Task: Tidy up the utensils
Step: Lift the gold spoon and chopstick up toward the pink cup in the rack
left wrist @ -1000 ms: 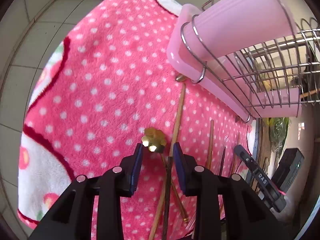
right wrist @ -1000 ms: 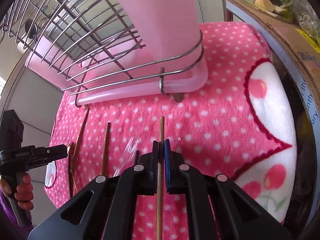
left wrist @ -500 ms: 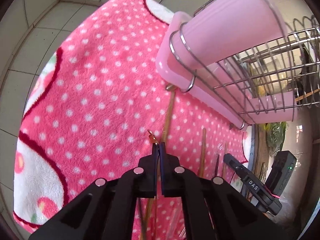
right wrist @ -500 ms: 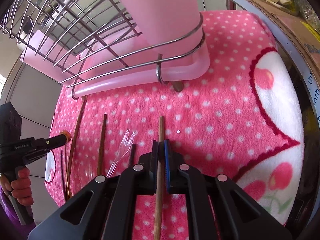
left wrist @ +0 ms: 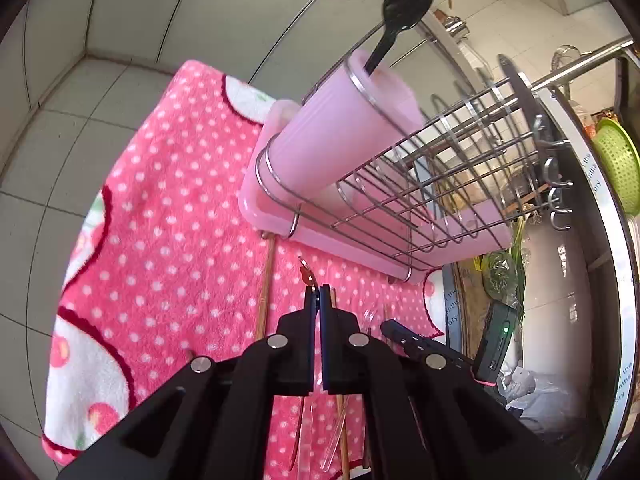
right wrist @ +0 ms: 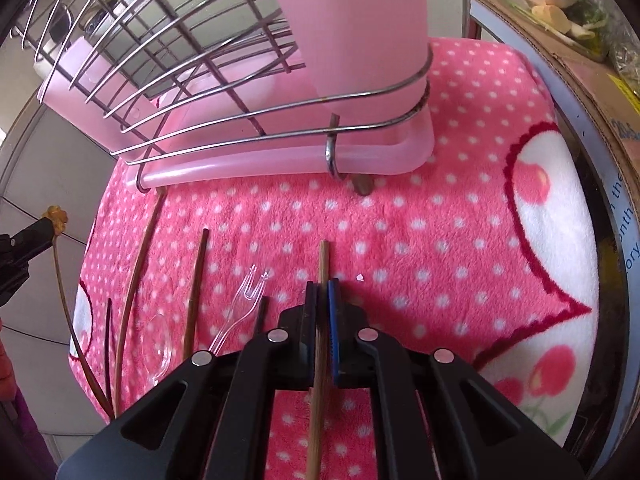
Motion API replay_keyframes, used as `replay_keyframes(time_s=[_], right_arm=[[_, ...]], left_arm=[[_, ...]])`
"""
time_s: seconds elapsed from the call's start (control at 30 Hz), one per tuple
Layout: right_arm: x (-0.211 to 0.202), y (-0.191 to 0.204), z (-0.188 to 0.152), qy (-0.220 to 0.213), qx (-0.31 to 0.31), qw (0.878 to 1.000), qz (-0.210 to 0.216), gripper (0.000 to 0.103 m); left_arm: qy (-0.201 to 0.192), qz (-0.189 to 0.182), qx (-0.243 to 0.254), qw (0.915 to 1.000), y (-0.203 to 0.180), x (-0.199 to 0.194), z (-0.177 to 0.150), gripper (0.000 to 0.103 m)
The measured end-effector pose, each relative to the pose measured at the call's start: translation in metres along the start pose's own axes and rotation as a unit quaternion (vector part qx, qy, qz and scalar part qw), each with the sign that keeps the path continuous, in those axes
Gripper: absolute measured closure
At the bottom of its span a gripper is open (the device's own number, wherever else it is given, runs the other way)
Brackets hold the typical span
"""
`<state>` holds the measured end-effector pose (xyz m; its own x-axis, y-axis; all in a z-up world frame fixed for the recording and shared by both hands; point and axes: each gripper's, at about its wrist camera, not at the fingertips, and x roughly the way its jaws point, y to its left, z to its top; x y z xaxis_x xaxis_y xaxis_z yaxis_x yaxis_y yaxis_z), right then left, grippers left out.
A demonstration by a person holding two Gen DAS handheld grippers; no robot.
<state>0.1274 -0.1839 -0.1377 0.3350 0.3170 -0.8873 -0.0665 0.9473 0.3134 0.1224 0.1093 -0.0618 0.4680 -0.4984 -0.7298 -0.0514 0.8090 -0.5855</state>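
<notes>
Left wrist view only: black plastic spoon (left wrist: 404, 0) standing in tall pink plastic cup (left wrist: 340, 136) at the end of wire dish rack (left wrist: 432, 192). Right wrist view only: clear plastic fork (right wrist: 240, 304) and dark wooden chopstick (right wrist: 196, 292) lying on pink polka-dot fleece cloth (right wrist: 420, 240).

Left gripper (left wrist: 319, 292) clamped on thin flower-headed brass utensil (right wrist: 57, 218), raised clear of cloth, angled downward.

Right gripper (right wrist: 322, 286) closed on light bamboo chopstick (right wrist: 322, 264), tip over cloth, pointing steeply down.
</notes>
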Motion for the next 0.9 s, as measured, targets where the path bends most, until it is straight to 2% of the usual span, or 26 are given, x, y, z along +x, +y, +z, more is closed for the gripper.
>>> replay_keyframes(time_s=[0.2,0.53,0.9], right_arm=[[-0.029,-0.01,-0.003,-0.036,0.014,0.999,0.023,0.098],[-0.109,-0.01,-0.017,-0.132,0.007,0.99,0.05,0.098],[-0.181,0.002,-0.026,-0.235,-0.022,0.971,0.048,0.098]], left_arm=[[-0.031,0.002,0.022,0.9993,-0.019,-0.015,-0.005,0.102],[-0.1,0.001,0.062,0.993,-0.038,-0.057,-0.006,0.102],[-0.151,-0.012,0.096,0.9838,-0.064,-0.086,-0.01,0.102]])
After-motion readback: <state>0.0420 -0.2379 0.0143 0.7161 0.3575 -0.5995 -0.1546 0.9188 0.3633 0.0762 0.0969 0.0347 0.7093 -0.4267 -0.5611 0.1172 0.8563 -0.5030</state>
